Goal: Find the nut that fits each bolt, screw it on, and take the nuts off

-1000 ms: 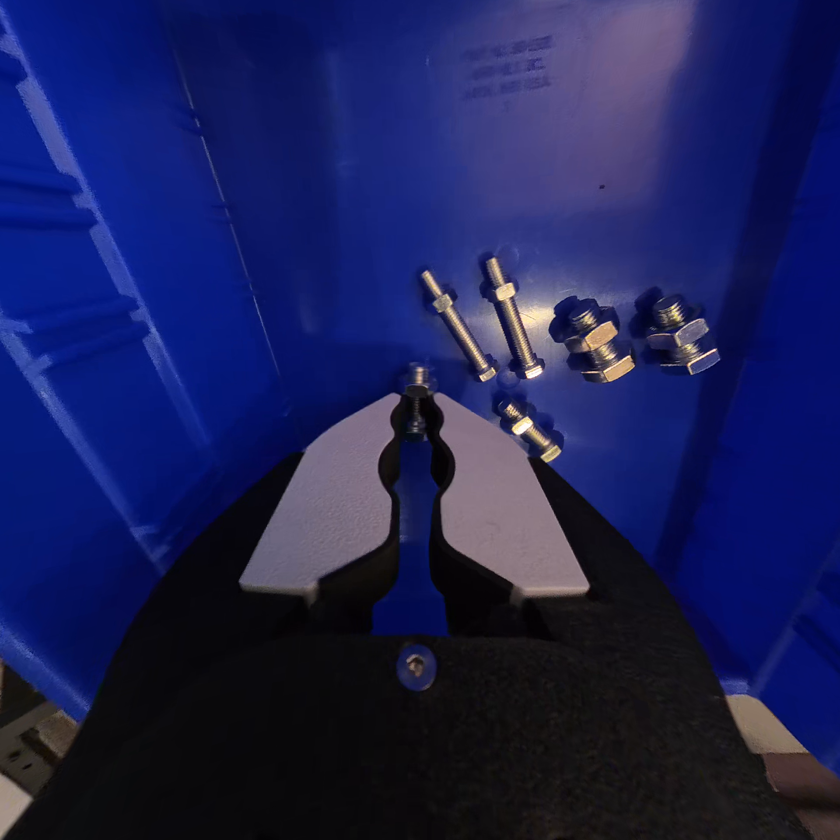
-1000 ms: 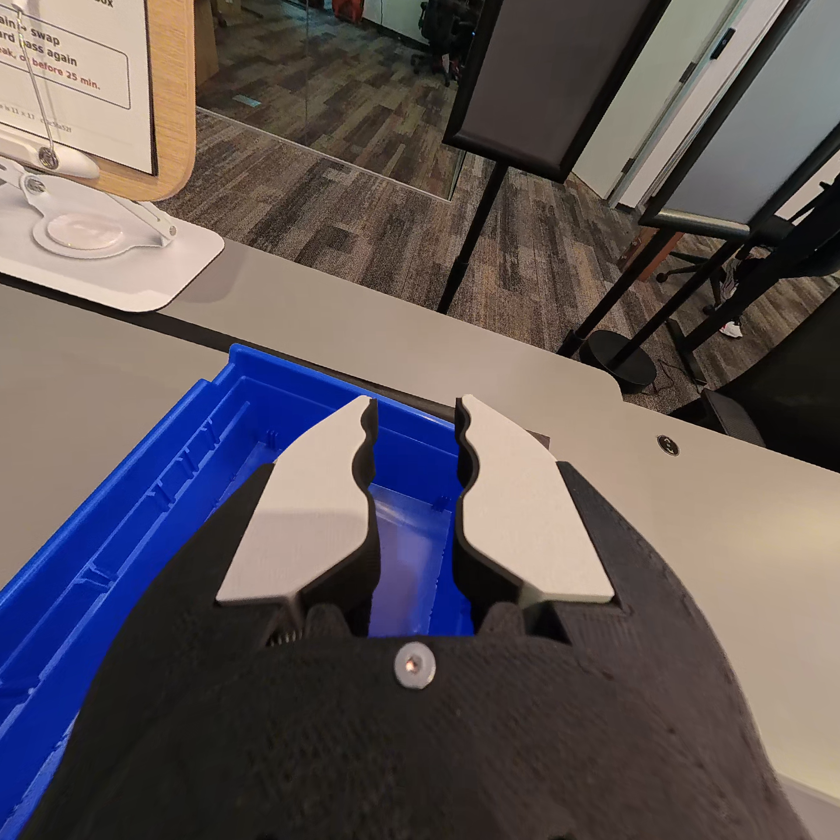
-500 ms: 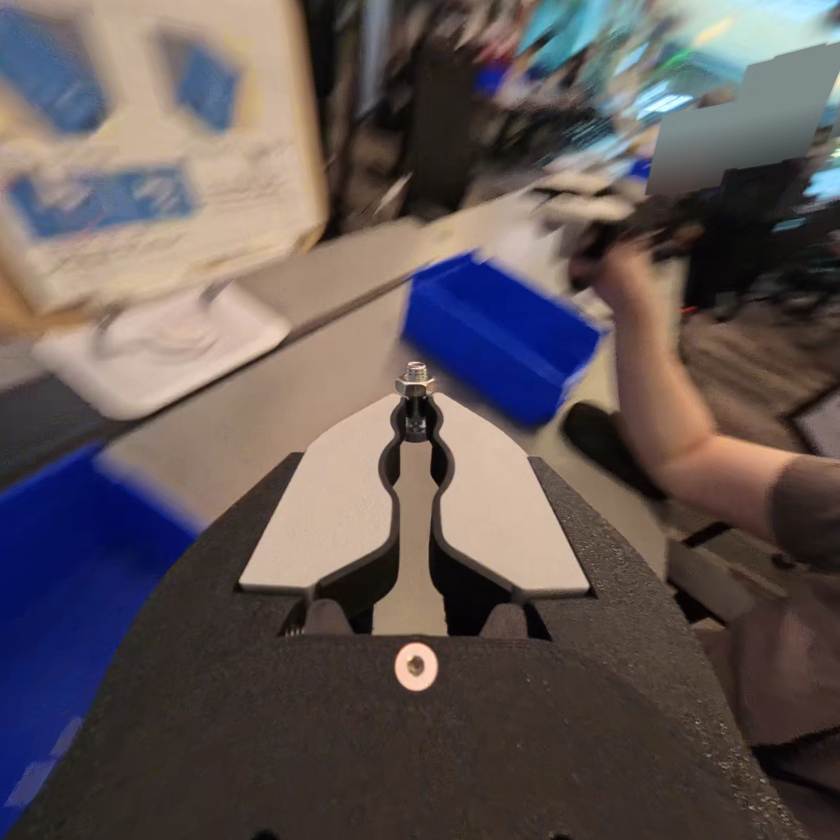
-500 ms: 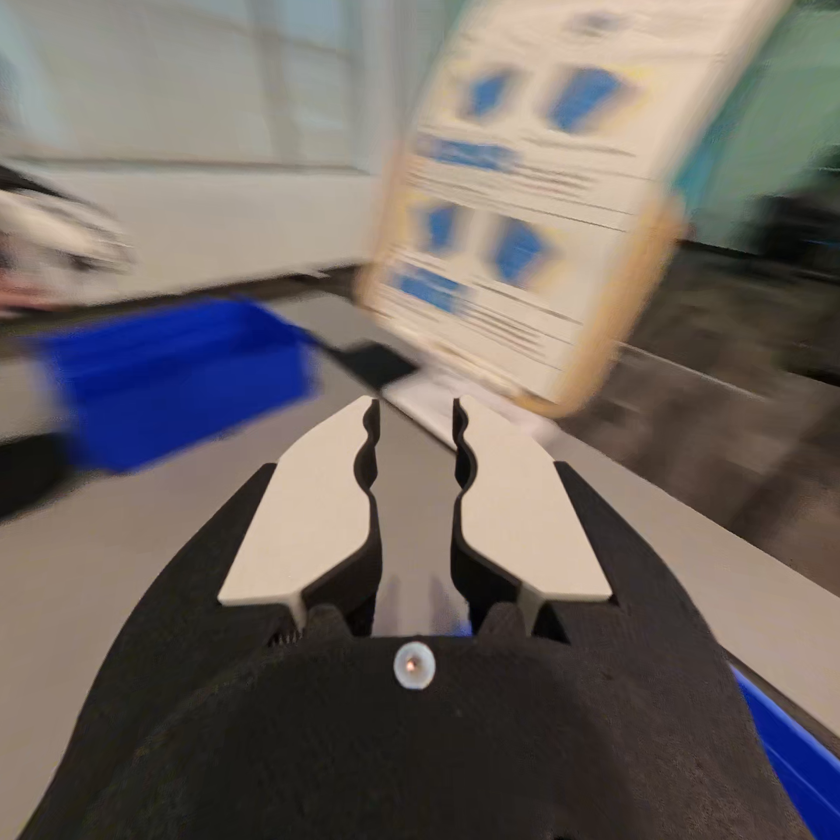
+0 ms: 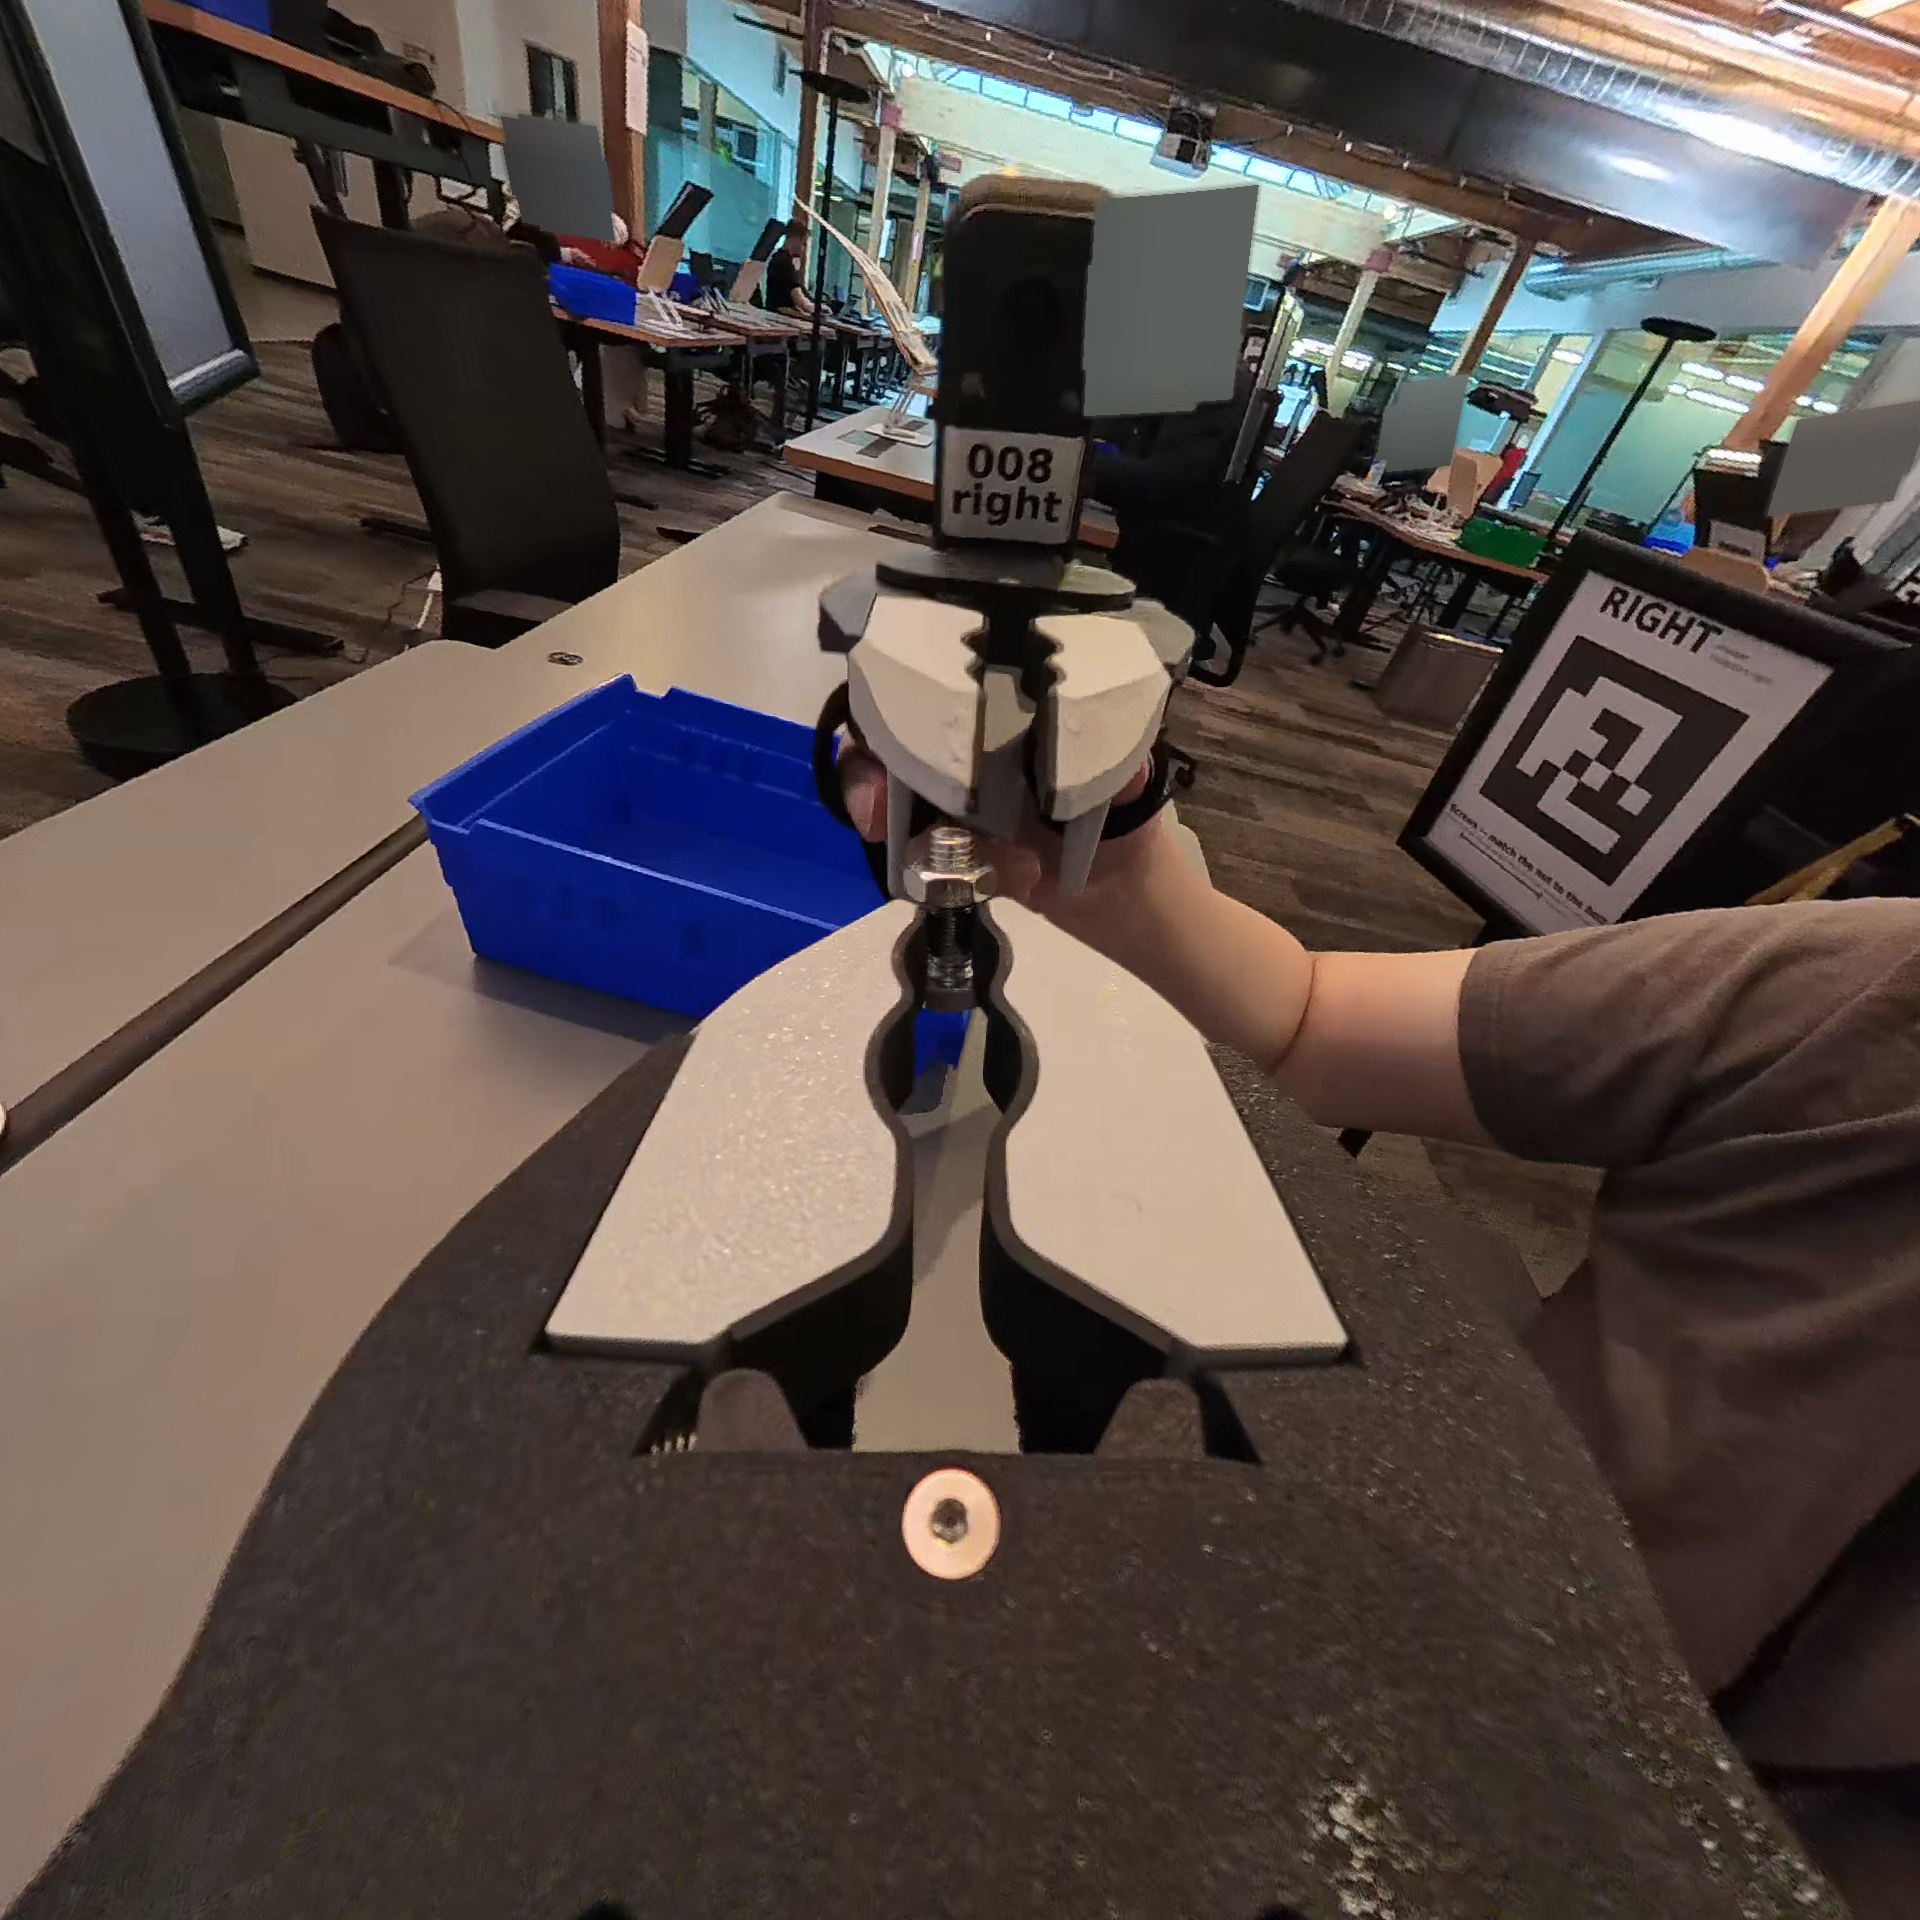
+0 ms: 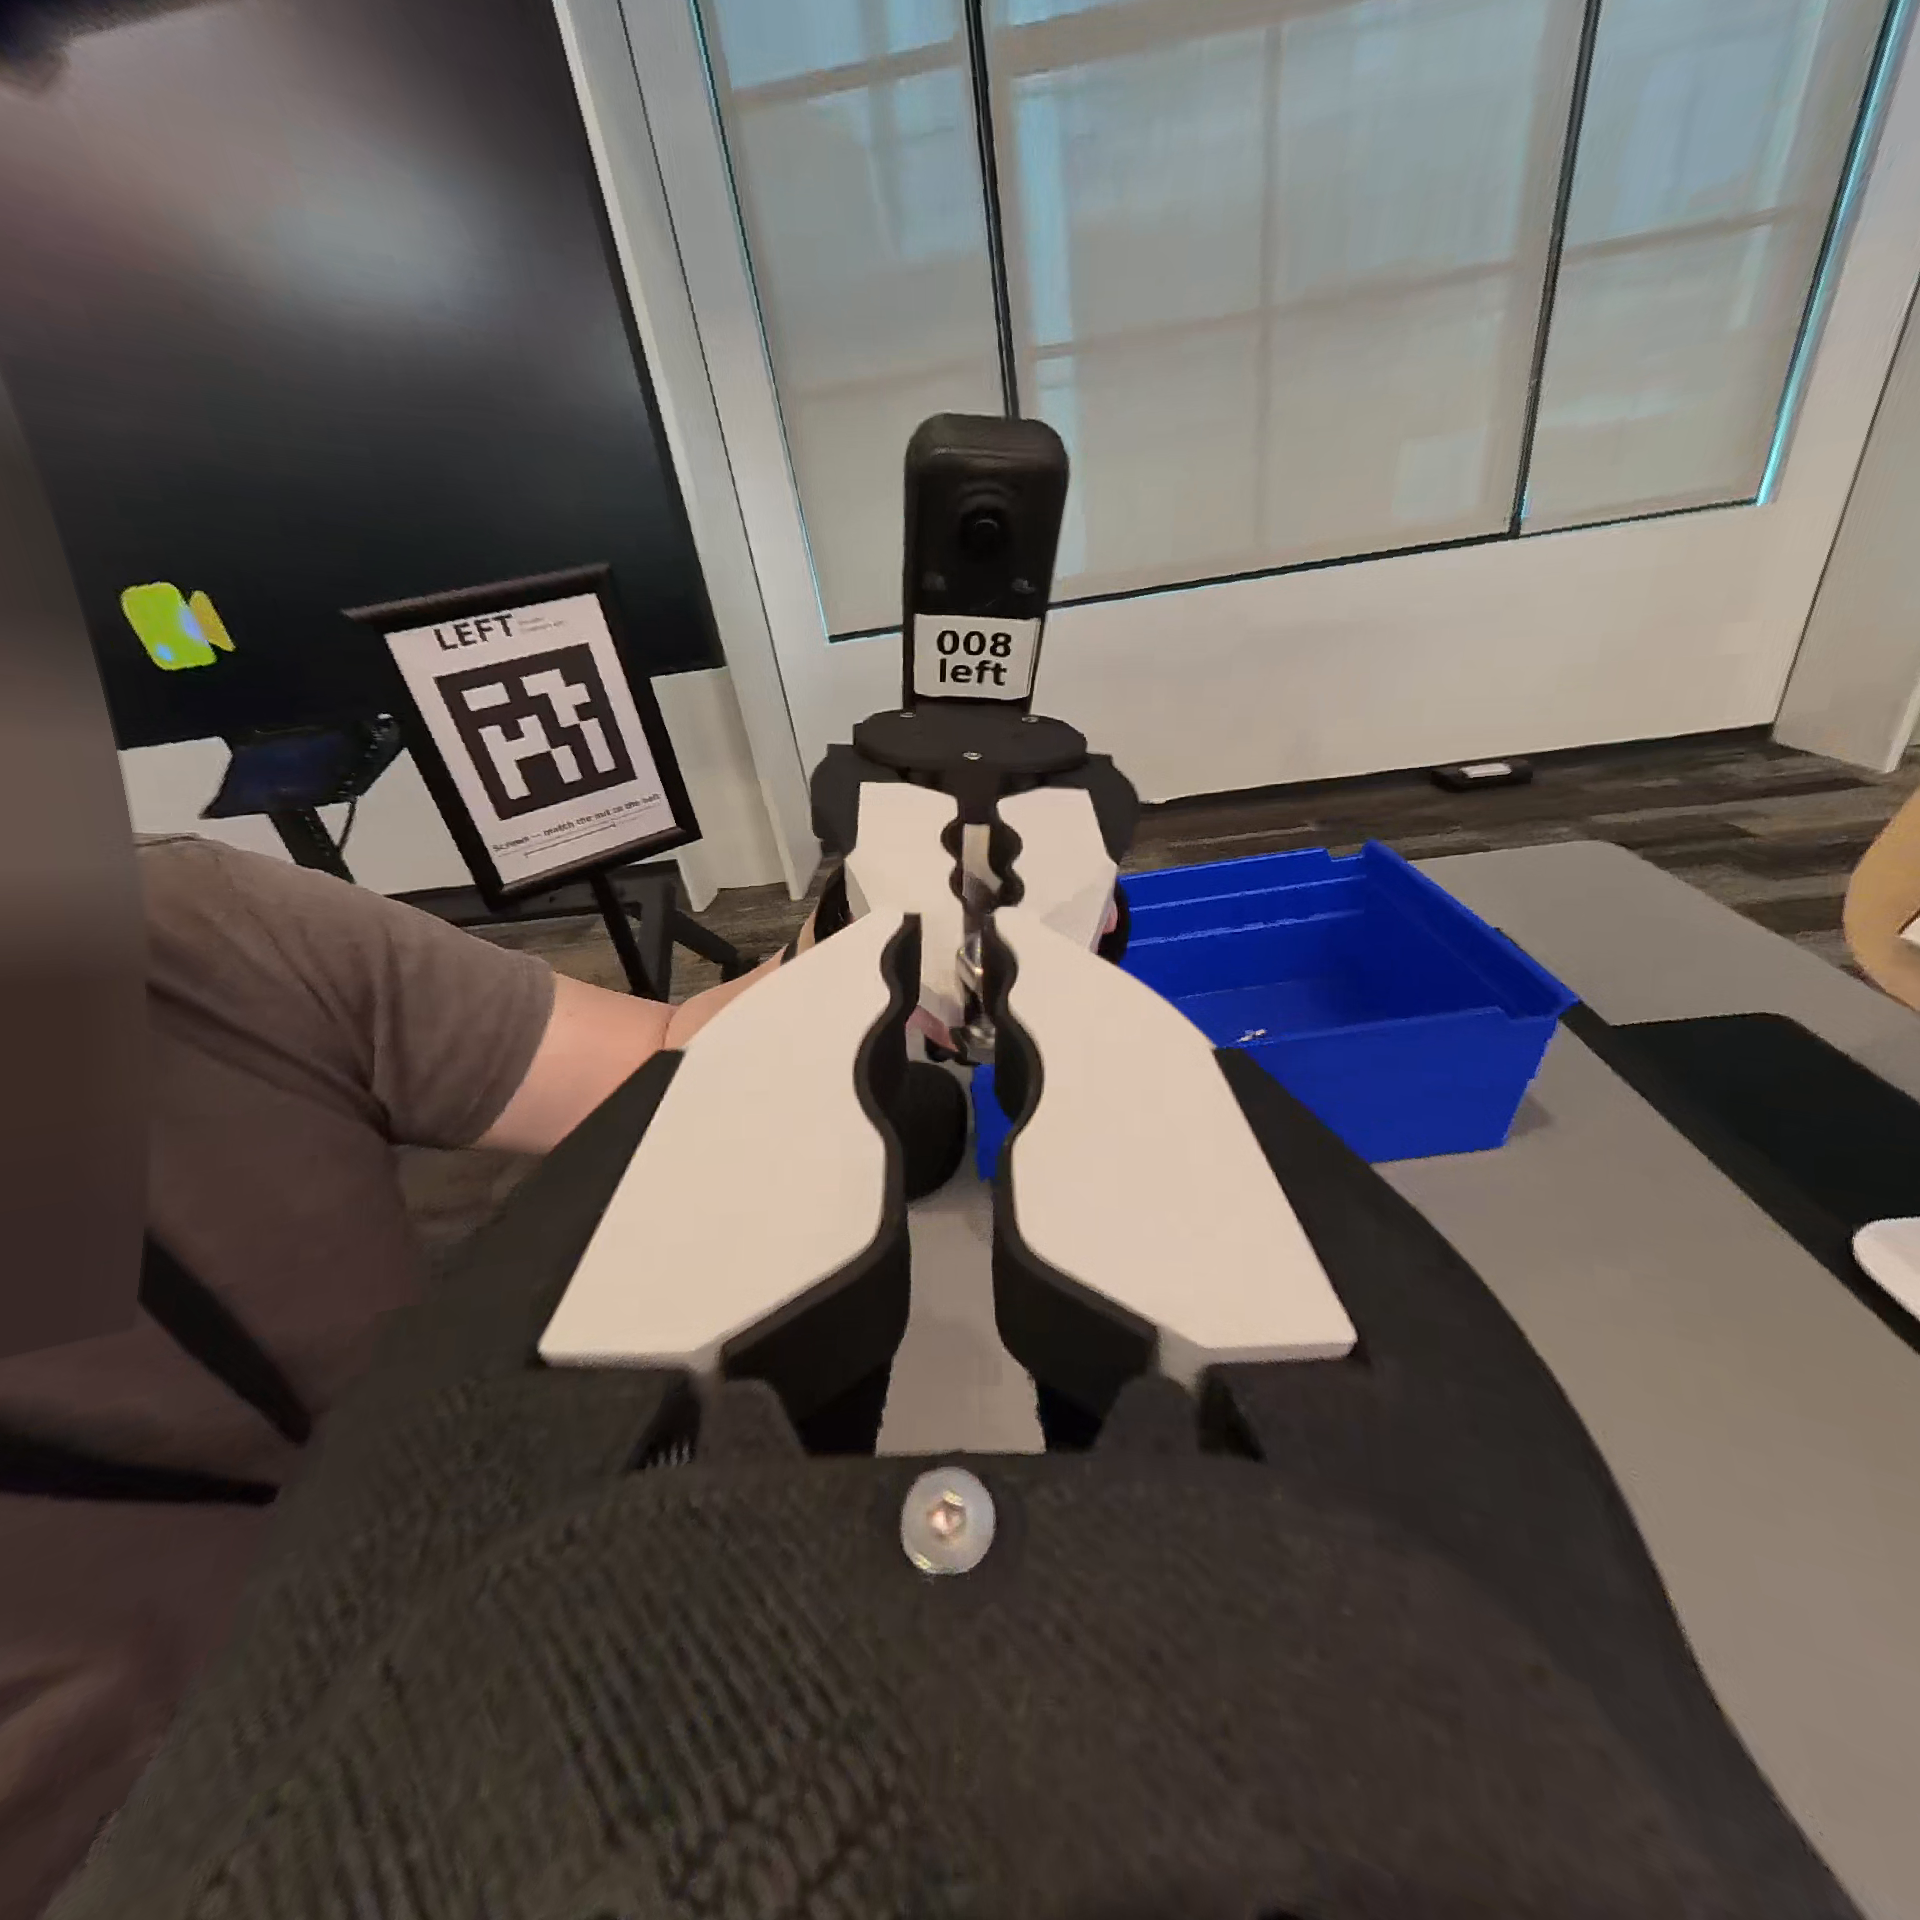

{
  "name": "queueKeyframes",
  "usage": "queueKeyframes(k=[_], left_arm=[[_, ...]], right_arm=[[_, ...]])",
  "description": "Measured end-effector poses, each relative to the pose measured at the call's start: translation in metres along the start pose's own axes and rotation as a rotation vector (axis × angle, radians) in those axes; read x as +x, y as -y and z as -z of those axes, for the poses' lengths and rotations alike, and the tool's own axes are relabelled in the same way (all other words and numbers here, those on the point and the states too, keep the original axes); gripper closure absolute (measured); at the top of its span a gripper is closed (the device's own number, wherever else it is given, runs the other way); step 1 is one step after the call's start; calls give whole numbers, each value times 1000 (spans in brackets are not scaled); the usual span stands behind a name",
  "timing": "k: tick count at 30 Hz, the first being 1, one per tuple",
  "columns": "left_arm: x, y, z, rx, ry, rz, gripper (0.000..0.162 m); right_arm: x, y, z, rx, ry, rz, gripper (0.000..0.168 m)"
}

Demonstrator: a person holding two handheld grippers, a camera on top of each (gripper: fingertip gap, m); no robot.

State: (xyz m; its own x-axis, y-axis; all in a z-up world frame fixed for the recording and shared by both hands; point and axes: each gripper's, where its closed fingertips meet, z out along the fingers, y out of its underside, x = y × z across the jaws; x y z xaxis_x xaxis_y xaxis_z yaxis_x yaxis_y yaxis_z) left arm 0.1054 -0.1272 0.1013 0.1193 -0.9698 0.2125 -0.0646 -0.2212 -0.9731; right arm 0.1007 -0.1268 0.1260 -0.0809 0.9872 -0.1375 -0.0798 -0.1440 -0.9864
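Observation:
My left gripper (image 5: 948,914) is shut on a short bolt (image 5: 948,940). The bolt points forward out of the tips, with a silver nut (image 5: 948,883) near its free end. My right gripper (image 5: 982,821) faces it head-on, its tips just beyond the nut. In the right wrist view my right gripper (image 6: 961,935) is narrowly open. The bolt (image 6: 971,966) lies in the gap between its fingers, with space at its side. The left gripper (image 6: 977,883) is straight ahead in that view. Both are held in the air above the table.
A blue bin (image 5: 644,831) stands on the grey table (image 5: 208,1143) below the right gripper. Another blue bin (image 6: 1340,997) holds a small metal piece. Framed marker signs stand at each side (image 5: 1621,769) (image 6: 540,727). A person's arm (image 5: 1351,987) reaches in from the right. Both grippers' tips are close together, under 4 cm apart.
My left gripper lifted the bolt out of the blue bin and swung up. My right gripper swung round from the bin to face it, and its jaws narrowed around the bolt's end.

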Motion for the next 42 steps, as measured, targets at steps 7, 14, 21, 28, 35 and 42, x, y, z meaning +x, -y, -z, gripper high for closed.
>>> queueKeyframes(k=[7, 14, 21, 28, 35, 42], left_arm=[[6, 2, -1, 6, -11, -34, 155], [7, 0, -4, -7, -12, -49, 155], [5, 0, -4, 9, -16, -26, 144], [8, -6, -1, 4, -88, -21, 122], [20, -27, -21, -71, -114, -113, 123], [29, -29, -27, -55, -150, -145, 131]], right_arm=[[6, -1, -1, 24, -13, -33, 156], [2, -6, -5, 17, 40, -86, 160], [2, -7, -5, 11, 46, -86, 160], [-2, -8, -5, -9, 36, 13, 160], [-26, -4, -2, -3, 154, 105, 160], [-34, -11, -4, -30, 203, 153, 160]])
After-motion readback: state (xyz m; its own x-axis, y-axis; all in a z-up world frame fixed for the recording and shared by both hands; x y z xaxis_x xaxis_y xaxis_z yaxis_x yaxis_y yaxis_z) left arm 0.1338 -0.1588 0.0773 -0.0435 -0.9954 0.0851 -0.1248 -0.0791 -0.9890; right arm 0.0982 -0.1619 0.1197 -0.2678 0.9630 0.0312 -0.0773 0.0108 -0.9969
